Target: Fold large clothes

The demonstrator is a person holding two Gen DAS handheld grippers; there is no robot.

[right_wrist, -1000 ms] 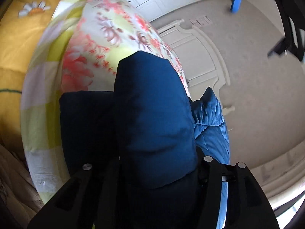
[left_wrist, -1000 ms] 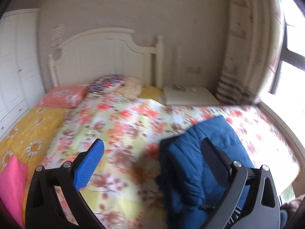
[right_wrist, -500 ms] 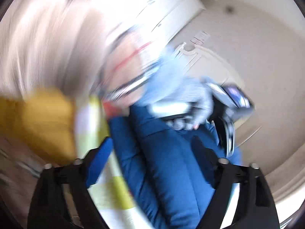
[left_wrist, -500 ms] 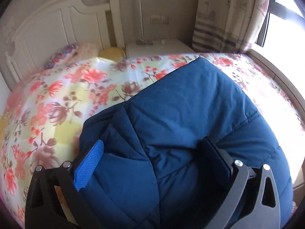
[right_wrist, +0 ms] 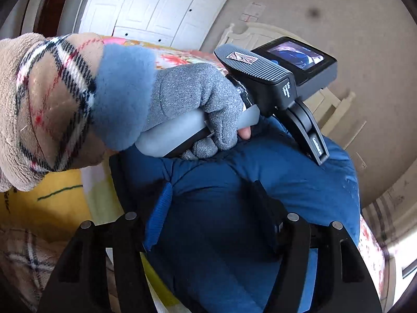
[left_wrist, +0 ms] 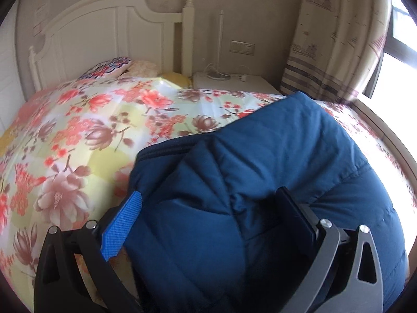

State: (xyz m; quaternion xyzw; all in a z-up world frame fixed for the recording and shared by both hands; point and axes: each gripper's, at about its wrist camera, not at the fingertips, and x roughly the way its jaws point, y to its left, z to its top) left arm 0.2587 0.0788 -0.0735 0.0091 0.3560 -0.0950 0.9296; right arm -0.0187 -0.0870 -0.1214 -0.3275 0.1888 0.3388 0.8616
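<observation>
A dark blue padded jacket point(left_wrist: 260, 156) lies folded in a thick bundle on the bed's right side. My left gripper point(left_wrist: 209, 194) is open and straddles the bundle's near part, its fingers sunk into the padding. My right gripper point(right_wrist: 212, 184) is also open, with the jacket point(right_wrist: 234, 234) bulging up between its fingers. In the right wrist view a grey-gloved hand point(right_wrist: 198, 96) holds the left gripper's handle and body point(right_wrist: 273, 83) just above the jacket, hiding the far part of it.
A floral quilt point(left_wrist: 91, 130) covers the bed, with pillows point(left_wrist: 109, 67) and a white headboard point(left_wrist: 104, 26) at the back. A white nightstand point(left_wrist: 234, 83) and curtain point(left_wrist: 333, 39) stand to the right. A yellow sheet point(right_wrist: 57, 198), a plaid sleeve point(right_wrist: 39, 99) and a white wardrobe point(right_wrist: 146, 7) show too.
My left gripper came down from over the quilt onto the jacket. My right gripper let go of the jacket fold it held and rolled; the gloved hand now crosses its view.
</observation>
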